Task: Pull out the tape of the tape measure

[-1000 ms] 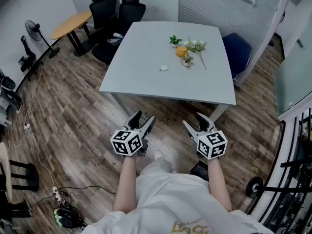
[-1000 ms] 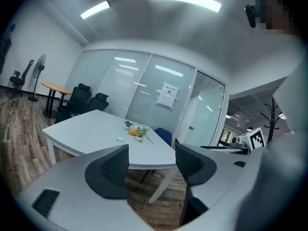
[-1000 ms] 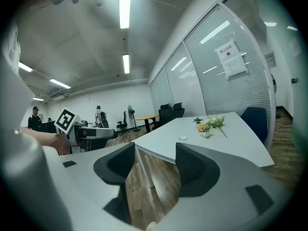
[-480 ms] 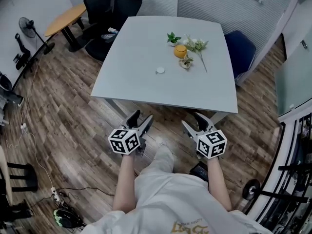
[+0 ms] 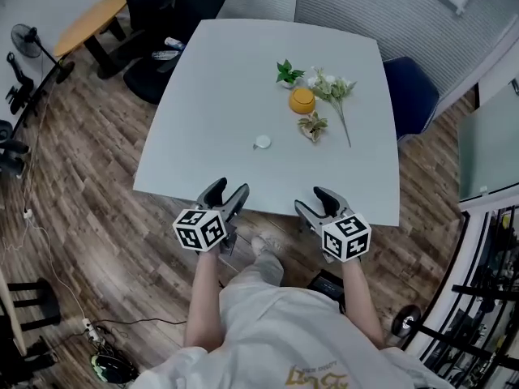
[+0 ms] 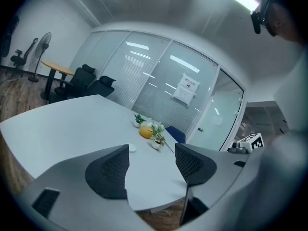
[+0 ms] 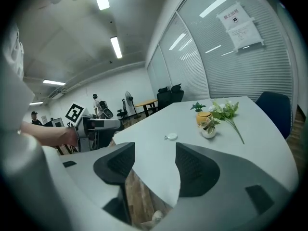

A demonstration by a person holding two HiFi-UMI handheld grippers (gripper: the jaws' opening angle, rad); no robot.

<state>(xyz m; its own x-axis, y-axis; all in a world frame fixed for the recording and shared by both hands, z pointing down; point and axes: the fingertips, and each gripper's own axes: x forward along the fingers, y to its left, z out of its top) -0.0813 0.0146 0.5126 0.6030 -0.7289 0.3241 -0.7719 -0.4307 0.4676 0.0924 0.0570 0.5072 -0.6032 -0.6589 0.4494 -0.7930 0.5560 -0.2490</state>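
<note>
Left tongs (image 5: 228,190) and right tongs (image 5: 313,200) gape wide and empty at the bench (image 5: 211,96) edge. Best to pin the small white tape measure (image 5: 261,142) with one, then pull its tape straight out with the other.

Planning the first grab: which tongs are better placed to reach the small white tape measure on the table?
Left, probably. The left tongs sit slightly nearer the tape measure than the right tongs; both are open and empty at the table edge.
</note>
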